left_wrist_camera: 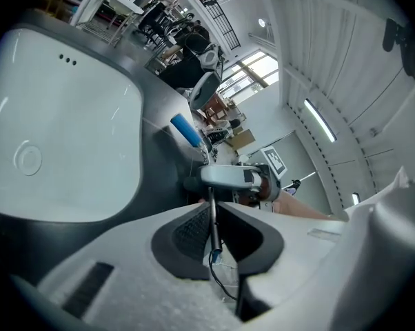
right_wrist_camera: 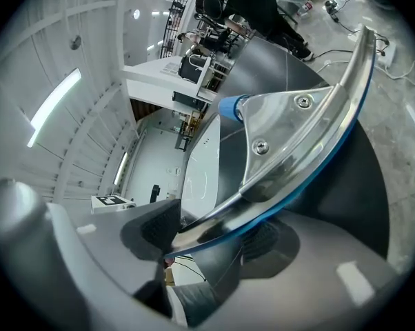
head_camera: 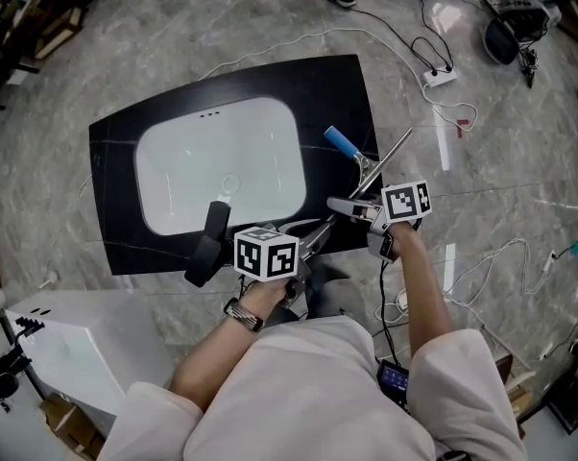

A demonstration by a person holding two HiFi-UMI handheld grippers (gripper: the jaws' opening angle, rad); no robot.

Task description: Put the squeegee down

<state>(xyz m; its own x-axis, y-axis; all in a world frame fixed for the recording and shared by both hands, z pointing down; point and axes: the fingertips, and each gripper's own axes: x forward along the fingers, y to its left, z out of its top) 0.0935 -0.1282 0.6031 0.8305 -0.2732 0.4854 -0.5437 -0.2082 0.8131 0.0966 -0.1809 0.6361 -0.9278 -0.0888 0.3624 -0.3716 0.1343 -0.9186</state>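
— While the right gripper (right_wrist_camera: pixel 211 236) stands wide, pads off the metal, who's actually carrying that chrome-bladed squeegee (head_camera: pixel 369 164) with the blue handle (head_camera: pixel 344 143)?

— It's the left gripper (left_wrist_camera: pixel 213 216), I'd say. Its jaws are pinched on the near end of the thin blade (right_wrist_camera: pixel 345 95). That blade runs loosely through the gap of the right one, which grips nothing.

— And where's the squeegee now?

— It's over the right edge of the black stone countertop (head_camera: pixel 116 190), just beside the white sink basin (head_camera: pixel 222 166), with the handle aimed towards the far right corner. I can't tell from here whether it touches the slab yet.

— So how should it go down?

— Slowly, I reckon. It's held by one end only, so the handle end will want to swing or drop. I'd let the handle meet the countertop first, then lay the blade flat. Keeping the right jaws loosely around it as a guard until it rests would help. I'd also land it well inside the right edge, or it may tip onto the floor. The left jaws should open only once it lies still.
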